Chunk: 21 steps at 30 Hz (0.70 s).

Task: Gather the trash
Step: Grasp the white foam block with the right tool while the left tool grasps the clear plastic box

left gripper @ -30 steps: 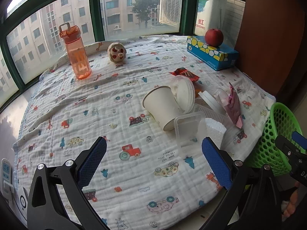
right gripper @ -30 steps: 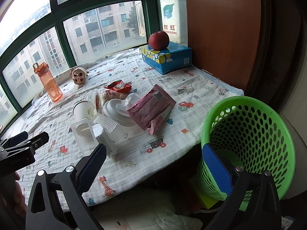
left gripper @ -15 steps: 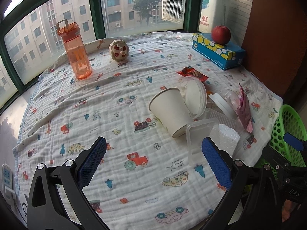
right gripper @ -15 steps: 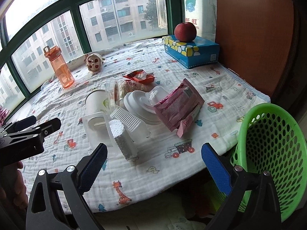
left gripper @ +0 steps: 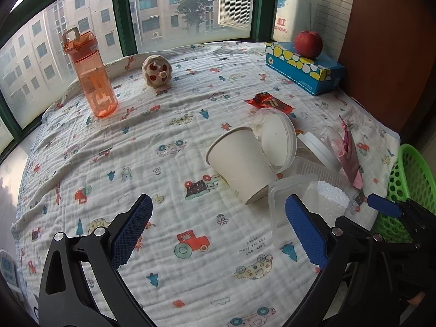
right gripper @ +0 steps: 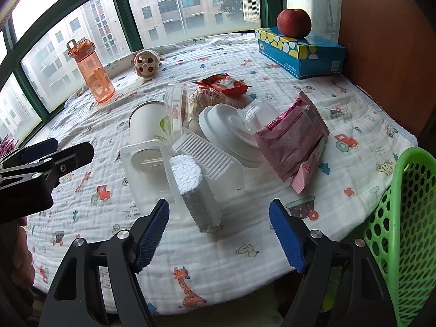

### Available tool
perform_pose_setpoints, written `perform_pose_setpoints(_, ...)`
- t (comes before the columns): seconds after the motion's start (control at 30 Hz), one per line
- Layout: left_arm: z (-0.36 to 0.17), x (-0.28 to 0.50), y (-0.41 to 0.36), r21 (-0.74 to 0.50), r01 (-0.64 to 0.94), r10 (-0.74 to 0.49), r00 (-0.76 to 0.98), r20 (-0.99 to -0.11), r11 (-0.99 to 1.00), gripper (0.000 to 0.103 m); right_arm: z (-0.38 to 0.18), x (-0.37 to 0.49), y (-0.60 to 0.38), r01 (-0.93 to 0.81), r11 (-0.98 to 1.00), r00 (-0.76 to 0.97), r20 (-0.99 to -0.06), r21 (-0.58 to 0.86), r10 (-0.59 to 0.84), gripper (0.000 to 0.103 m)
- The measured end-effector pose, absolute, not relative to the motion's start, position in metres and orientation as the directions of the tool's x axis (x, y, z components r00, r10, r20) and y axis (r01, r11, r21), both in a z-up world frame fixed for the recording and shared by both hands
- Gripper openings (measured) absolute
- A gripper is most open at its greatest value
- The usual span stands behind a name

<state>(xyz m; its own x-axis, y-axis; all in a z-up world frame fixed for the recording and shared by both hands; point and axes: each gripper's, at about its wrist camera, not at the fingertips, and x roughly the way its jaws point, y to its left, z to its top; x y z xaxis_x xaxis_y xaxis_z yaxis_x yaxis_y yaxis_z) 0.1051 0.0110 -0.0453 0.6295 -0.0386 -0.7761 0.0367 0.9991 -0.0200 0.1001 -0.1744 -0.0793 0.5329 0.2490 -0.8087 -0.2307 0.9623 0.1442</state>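
Observation:
A heap of trash lies on the patterned cloth: a tipped white paper cup [left gripper: 242, 166] [right gripper: 145, 124], a clear lid [left gripper: 278, 139], a clear plastic tray [right gripper: 148, 169], a white foam block [right gripper: 194, 190] [left gripper: 331, 200], a white cup lid [right gripper: 226, 133], a pink wrapper [right gripper: 294, 139] [left gripper: 348, 158] and a red wrapper [right gripper: 222, 83] [left gripper: 268, 102]. A green basket [right gripper: 406, 231] [left gripper: 408, 179] stands off the right edge. My left gripper [left gripper: 218, 231] is open, short of the cup. My right gripper [right gripper: 219, 231] is open, just short of the foam block.
An orange water bottle [left gripper: 91, 73] and a small plush toy [left gripper: 156, 70] stand at the back by the window. A blue tissue box [right gripper: 299, 51] with a red apple [right gripper: 294, 23] on it sits at the back right, next to a brown wall.
Both grippers have moved forward over the cloth toward the trash heap. The right view has swung left, so the basket now sits at its right edge. Both stay open.

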Motion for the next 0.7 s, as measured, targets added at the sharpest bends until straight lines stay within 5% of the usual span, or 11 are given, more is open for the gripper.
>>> perform_pose_setpoints(0.23, -0.055, 0.112, 0.005, -0.099, 0.162, -0.178, 0.602, -0.779, 0.982, 0.077, -0.092, 0.111, -0.163, -0.253, 0.955, 0.505, -0.82, 0.156, 0.268, 0.044)
perform_pose_setpoints(0.4, -0.072, 0.122, -0.004, -0.154, 0.224, -0.255, 0.55, -0.796, 0.962, 0.053, -0.091, 0.108, -0.166, -0.255, 0.951, 0.504, -0.815, 0.177, 0.287, 0.026)
perform_pose_setpoints(0.7, -0.08, 0.128, -0.016, -0.219, 0.279, -0.34, 0.527, -0.779, 0.935, 0.022, -0.084, 0.098, -0.173, -0.243, 0.95, 0.52, -0.8, 0.196, 0.298, 0.026)
